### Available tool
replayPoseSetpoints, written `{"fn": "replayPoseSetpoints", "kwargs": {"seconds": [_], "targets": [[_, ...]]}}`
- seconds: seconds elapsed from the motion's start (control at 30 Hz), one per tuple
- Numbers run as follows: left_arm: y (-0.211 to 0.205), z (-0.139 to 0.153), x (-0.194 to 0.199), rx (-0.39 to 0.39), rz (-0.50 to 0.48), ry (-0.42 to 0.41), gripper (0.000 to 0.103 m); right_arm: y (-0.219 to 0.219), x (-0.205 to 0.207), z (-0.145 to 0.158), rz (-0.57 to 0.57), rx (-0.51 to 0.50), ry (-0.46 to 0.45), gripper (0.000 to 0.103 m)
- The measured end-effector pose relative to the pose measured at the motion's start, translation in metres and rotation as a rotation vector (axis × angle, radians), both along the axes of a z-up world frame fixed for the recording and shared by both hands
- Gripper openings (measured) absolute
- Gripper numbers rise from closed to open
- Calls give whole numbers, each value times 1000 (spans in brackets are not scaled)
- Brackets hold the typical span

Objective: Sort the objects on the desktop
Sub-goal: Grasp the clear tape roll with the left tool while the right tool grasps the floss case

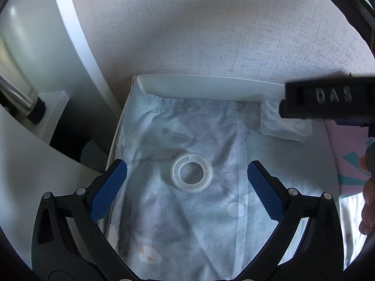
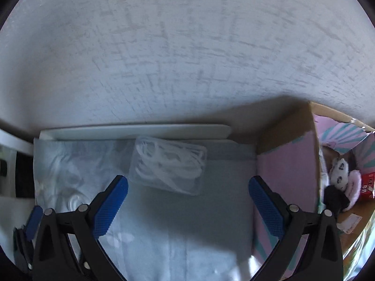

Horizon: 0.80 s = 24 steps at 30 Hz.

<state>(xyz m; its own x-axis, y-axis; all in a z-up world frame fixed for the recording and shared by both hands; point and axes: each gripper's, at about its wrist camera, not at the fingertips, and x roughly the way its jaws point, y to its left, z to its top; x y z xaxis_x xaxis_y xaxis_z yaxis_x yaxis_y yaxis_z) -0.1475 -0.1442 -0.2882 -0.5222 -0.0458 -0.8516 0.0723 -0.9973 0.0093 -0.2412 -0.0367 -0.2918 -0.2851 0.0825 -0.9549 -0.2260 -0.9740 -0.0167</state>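
Observation:
A clear plastic tape ring (image 1: pixel 191 172) lies flat on the pale blue cloth (image 1: pixel 178 222), between and just beyond the fingertips of my left gripper (image 1: pixel 187 175), which is open and empty above it. A clear bag of white cord (image 2: pixel 168 164) lies on the same cloth (image 2: pixel 178 234) near the wall, just ahead of my right gripper (image 2: pixel 188 187), which is open and empty. The bag also shows in the left wrist view (image 1: pixel 283 126), partly behind the black body of the right gripper (image 1: pixel 328 98).
A pink and teal cardboard box (image 2: pixel 288 175) stands at the right, holding a plush toy (image 2: pixel 342 173) and a red packet (image 2: pixel 369 185). A white board (image 1: pixel 211 86) lies along the textured wall. A white shelf (image 1: pixel 77 53) with a metal bottle (image 1: pixel 18 89) stands at the left.

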Motion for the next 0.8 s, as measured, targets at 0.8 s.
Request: {"fn": "replayPoseSetpoints", "kwargs": {"seconds": [0.8], "targets": [[14, -23, 2, -45, -34, 69, 77, -11, 2, -44, -17, 88, 4, 102]]}}
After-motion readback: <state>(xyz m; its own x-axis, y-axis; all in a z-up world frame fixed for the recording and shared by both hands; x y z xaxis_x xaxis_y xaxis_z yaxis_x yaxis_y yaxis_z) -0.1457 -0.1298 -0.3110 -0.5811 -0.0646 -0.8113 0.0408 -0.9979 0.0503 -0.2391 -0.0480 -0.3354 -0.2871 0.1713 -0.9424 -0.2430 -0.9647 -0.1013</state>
